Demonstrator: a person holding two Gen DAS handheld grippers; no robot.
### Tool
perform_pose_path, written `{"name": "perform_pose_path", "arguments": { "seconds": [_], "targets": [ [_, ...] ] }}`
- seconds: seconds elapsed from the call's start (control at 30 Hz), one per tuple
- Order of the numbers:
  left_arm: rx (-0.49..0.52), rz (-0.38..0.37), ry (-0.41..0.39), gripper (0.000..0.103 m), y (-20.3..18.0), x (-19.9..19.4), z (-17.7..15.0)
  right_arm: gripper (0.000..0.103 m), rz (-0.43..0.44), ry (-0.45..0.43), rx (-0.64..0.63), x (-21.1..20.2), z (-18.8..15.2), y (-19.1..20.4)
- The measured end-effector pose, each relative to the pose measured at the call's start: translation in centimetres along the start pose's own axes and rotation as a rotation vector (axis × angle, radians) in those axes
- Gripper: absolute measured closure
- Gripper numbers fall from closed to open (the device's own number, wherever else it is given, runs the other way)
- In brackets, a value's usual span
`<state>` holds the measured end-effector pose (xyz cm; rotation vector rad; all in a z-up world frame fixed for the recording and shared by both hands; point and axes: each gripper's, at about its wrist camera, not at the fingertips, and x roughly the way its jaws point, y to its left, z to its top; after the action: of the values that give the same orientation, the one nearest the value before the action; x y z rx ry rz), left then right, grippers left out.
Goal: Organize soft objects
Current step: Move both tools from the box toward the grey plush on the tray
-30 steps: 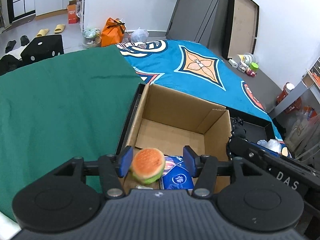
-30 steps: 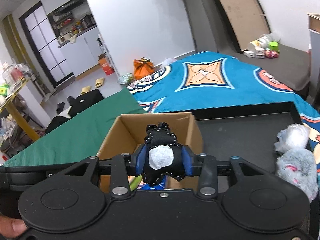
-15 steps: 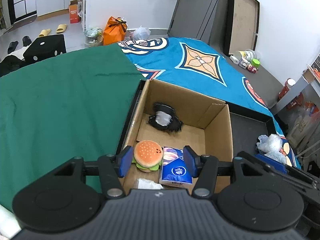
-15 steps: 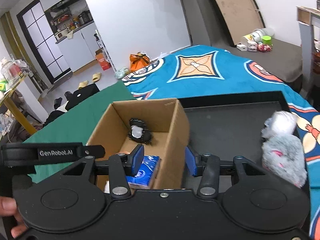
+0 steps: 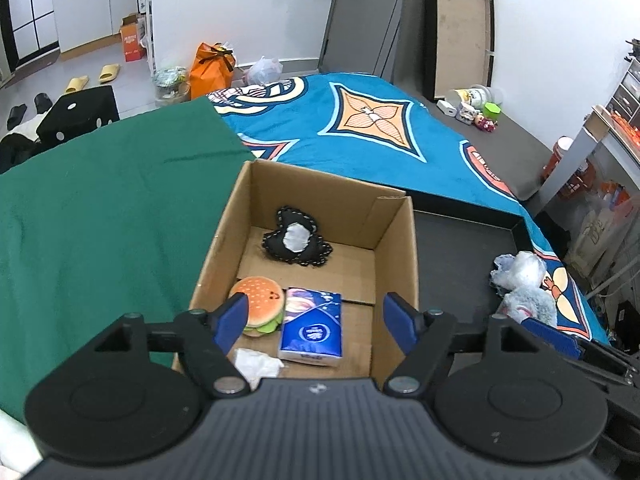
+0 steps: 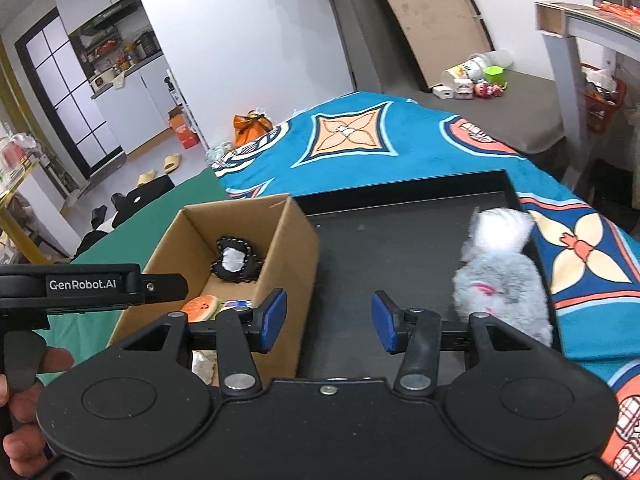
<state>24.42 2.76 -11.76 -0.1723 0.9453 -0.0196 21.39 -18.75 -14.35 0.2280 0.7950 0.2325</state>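
An open cardboard box (image 5: 394, 240) holds a black plush with a white patch (image 5: 296, 242), a burger plush (image 5: 260, 304), a blue tissue pack (image 5: 312, 326) and a crumpled white piece (image 5: 256, 364). Above the box's near end, my left gripper (image 5: 316, 312) has its jaws opening, and nothing is pressed between them. My right gripper (image 6: 328, 312) stands open and empty over the black tray (image 6: 380, 240), right of the box (image 6: 292, 264). A grey plush (image 6: 500, 292) and a white fluffy bundle (image 6: 500, 228) lie at the tray's right side.
A green cloth (image 5: 100, 220) covers the surface left of the box; a blue patterned blanket (image 5: 360, 132) lies beyond it. The left gripper's body (image 6: 92, 284) and a hand (image 6: 24, 400) show at the right wrist view's left edge. Bags, slippers and toys sit on the floor behind.
The right gripper let go of the black plush, which now lies in the box, and moved right over the tray. The burger lies in the box; the left jaws have widened and drawn back.
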Motion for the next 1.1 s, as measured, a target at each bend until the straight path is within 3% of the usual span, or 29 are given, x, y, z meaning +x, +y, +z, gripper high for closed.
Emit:
{"name": "perform_pose_path", "arguments": {
  "seconds": [0.53,1.1],
  "targets": [
    [0.083,0.009,0.003,0.030,-5.3,0.2,-0.5,0.056,-0.037,-0.031,0.075,-1.6,-0.1,-6.0],
    [0.129,0.014,0.019,0.030,-10.9,2.4,-1.0,0.056,-0.050,-0.030,0.140,-0.7,0.4,-11.8]
  ]
}}
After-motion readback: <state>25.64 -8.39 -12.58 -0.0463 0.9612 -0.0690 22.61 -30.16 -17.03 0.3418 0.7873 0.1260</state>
